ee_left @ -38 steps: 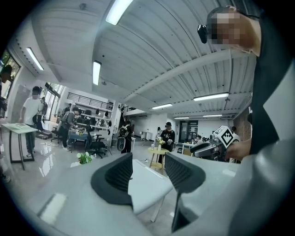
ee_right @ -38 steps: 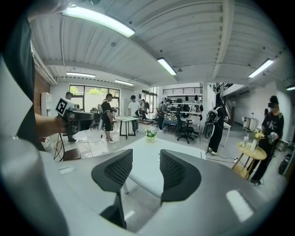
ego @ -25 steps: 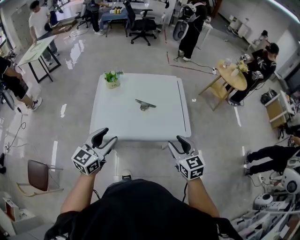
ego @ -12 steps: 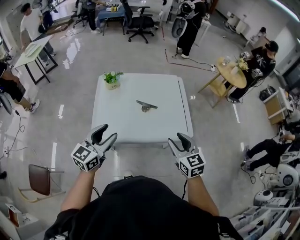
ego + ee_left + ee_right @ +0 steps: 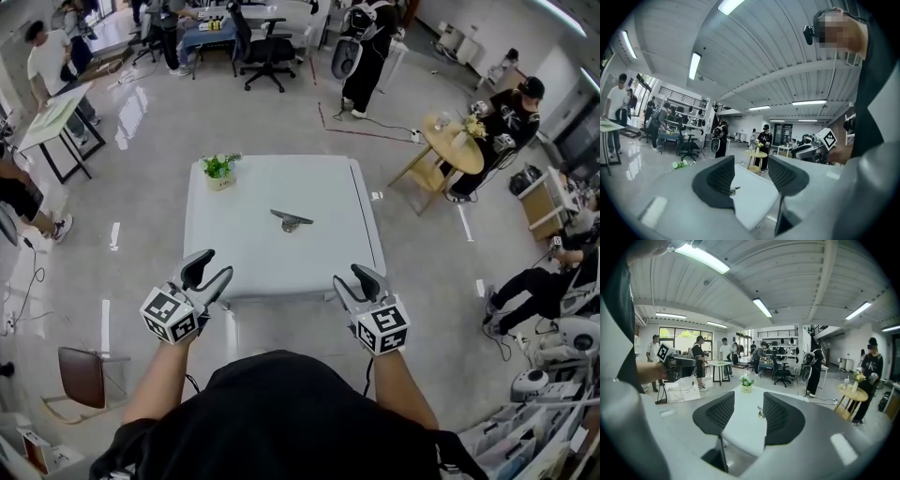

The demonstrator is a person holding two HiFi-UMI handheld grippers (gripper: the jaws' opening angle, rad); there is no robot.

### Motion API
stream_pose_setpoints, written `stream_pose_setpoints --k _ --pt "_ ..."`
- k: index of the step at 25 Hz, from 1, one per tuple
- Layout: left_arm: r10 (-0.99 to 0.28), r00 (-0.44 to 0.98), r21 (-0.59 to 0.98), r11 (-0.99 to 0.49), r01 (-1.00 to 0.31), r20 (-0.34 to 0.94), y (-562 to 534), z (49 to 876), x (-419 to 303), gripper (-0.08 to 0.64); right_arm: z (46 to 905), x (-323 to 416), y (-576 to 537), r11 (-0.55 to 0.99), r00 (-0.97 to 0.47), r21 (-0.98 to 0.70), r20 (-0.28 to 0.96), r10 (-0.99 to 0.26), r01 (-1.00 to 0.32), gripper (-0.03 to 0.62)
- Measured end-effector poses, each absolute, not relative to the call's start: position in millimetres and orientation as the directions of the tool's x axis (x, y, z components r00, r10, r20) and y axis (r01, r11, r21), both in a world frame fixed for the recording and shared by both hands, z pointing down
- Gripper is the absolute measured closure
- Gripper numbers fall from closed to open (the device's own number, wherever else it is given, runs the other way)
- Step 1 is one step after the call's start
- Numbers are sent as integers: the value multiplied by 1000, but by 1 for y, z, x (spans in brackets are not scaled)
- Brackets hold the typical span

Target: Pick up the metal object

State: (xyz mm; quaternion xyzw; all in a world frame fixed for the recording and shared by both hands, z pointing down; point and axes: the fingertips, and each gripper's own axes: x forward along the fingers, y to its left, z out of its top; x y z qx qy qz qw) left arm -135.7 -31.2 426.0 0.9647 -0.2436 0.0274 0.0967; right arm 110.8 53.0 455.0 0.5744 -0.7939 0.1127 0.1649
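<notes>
Metal object point(image 5: 292, 221) lay on the desk point(image 5: 234, 253); gripper views showed left hand-held gripper point(image 5: 208, 265) and right hand-held gripper point(image 5: 347, 277) agape, empty; head view, both short of it.

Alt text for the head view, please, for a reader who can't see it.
A small metal object lies near the middle of a white table, a potted plant at its far left corner. The left gripper and right gripper, both open and empty, are held at the table's near edge, short of the object.
</notes>
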Motion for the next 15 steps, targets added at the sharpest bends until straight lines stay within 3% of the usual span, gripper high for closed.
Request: stream_pose_setpoints --k 15 --pt "-455 887 187 -868 -460 75 -63 417 -175 350 441 85 31 279 -253 19 367 -895 -960 385"
